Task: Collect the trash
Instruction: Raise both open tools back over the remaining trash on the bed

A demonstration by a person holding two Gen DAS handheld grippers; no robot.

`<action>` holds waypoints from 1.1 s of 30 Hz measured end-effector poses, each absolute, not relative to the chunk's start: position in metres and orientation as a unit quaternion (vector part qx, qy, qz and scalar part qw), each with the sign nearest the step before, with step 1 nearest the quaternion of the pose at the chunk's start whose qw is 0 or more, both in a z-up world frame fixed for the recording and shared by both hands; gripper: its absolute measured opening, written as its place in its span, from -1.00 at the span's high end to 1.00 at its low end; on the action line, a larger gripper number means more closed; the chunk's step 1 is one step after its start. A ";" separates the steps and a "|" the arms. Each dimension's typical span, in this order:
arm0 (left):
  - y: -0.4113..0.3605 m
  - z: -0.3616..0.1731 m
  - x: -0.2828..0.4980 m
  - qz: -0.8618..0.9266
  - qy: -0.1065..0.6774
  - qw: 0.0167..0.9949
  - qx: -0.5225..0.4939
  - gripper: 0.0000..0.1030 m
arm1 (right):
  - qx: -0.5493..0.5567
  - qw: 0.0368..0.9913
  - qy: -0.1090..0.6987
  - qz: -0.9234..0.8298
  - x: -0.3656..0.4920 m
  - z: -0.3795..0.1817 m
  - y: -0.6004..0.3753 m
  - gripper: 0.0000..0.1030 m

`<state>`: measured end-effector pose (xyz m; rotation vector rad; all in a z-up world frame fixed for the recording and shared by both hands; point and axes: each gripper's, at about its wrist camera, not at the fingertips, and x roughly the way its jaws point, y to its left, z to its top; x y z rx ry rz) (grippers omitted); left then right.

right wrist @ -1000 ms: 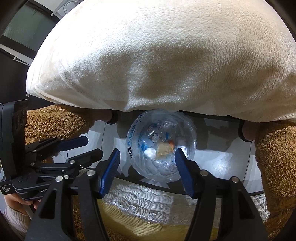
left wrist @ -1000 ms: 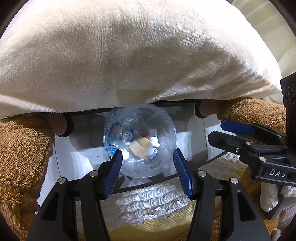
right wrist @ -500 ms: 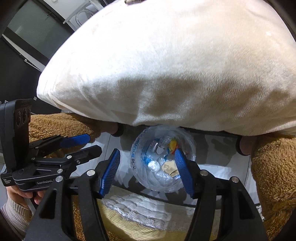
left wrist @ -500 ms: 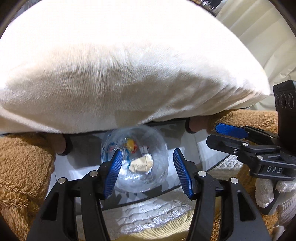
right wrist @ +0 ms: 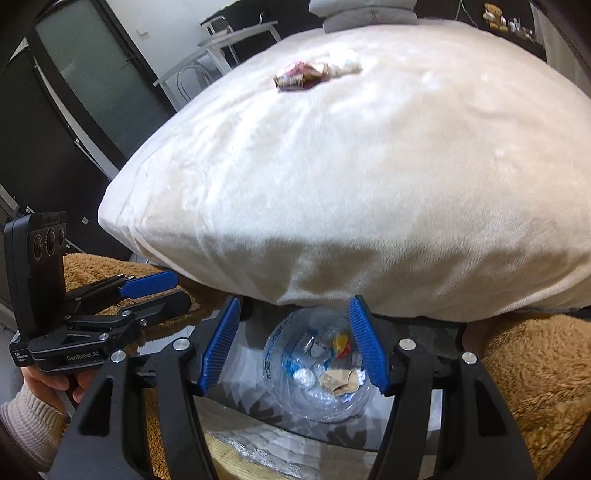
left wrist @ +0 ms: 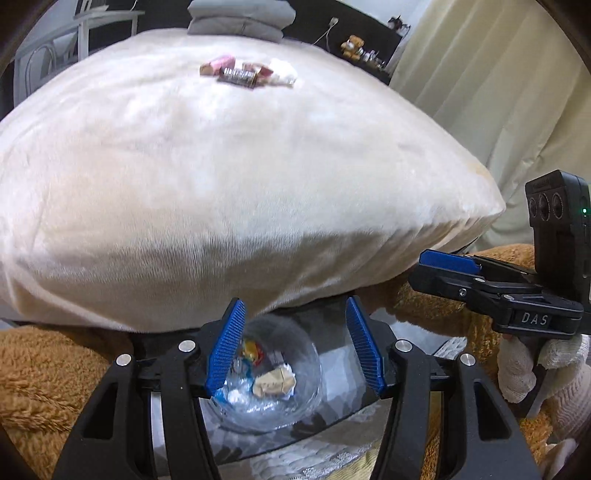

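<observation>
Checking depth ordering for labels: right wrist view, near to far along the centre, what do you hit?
Right gripper open → clear plastic trash bag holding crumpled scraps → big cream plush cushion → pile of crumpled wrappers on top of it → grey pillow.

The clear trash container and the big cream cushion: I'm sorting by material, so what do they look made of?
Clear container: likely thin glossy plastic; it is see-through, crinkled, with glints and blue print. Cream cushion: seemingly plush, matte fabric with short nap.

Both wrist cameras are looking forward, side by side, close to a cream cushion (left wrist: 229,192) filling each view. They are sharing the clear bag (right wrist: 317,373) below, each catching the other hand-held gripper at its edge.
</observation>
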<state>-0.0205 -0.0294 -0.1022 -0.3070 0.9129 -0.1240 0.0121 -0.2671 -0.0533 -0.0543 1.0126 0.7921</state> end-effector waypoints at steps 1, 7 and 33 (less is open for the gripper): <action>-0.030 -0.098 -0.020 -0.061 0.432 0.888 -0.144 -0.09 | -0.030 0.804 0.464 0.371 0.012 -0.049 -0.266 -0.19; -0.029 -0.072 -0.011 -0.066 0.401 0.906 -0.121 -0.09 | -0.050 0.821 0.431 0.370 0.025 -0.027 -0.263 -0.19; 0.056 -0.023 0.117 -0.014 0.377 0.924 -0.058 -0.09 | -0.130 0.842 0.379 0.362 0.139 0.006 -0.186 -0.19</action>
